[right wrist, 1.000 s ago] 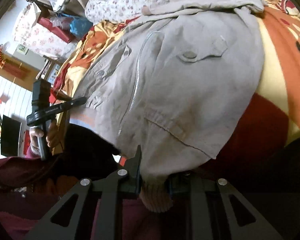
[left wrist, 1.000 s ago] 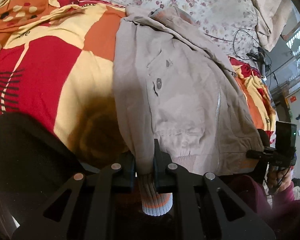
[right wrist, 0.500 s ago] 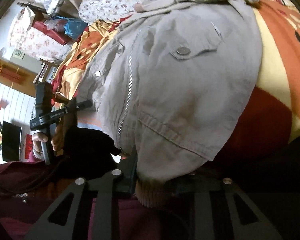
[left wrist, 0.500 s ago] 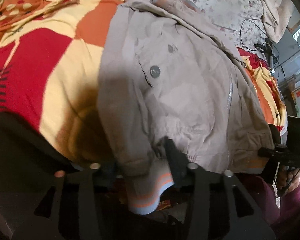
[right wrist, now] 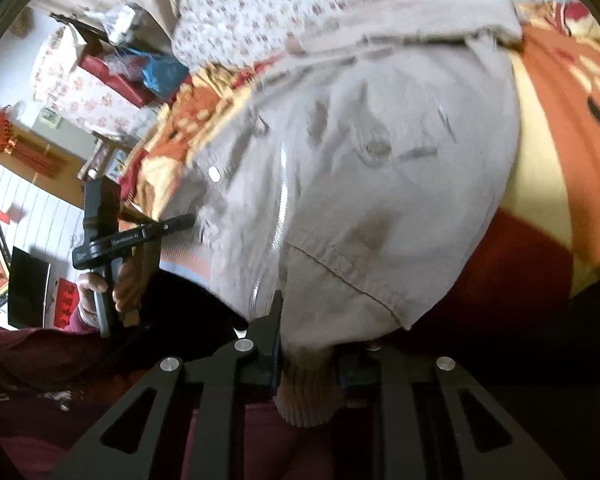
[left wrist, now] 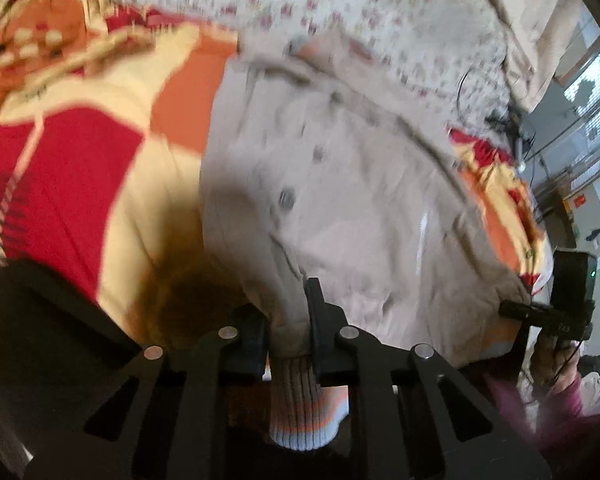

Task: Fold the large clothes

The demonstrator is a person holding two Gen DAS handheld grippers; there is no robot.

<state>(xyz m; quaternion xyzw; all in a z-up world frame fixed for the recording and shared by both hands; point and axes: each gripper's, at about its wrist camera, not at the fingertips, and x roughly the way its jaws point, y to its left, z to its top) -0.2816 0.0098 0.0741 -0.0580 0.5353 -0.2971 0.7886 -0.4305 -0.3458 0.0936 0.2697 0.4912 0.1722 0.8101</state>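
A beige zip jacket (left wrist: 352, 200) with snap pockets lies on a bed, its collar toward the far side. My left gripper (left wrist: 288, 328) is shut on the jacket's hem corner, and the ribbed striped cuff (left wrist: 304, 412) hangs below the fingers. My right gripper (right wrist: 306, 344) is shut on the other hem corner of the jacket (right wrist: 360, 200); ribbed knit (right wrist: 308, 400) bulges out beneath it and hides the right finger. Each gripper shows in the other's view, the right one (left wrist: 556, 312) and the left one (right wrist: 112, 240).
A red, orange and cream blanket (left wrist: 80, 168) covers the bed's near part, also in the right view (right wrist: 556, 184). A floral sheet (left wrist: 300, 4) lies beyond. Cables (left wrist: 512, 128) rest at the bed's right edge. Furniture and bags (right wrist: 112, 60) stand beside the bed.
Both grippers have kept hold of the hem corners and shifted the jacket's lower edge. The views are blurred with motion now. The left camera sits lower and closer than one second ago.
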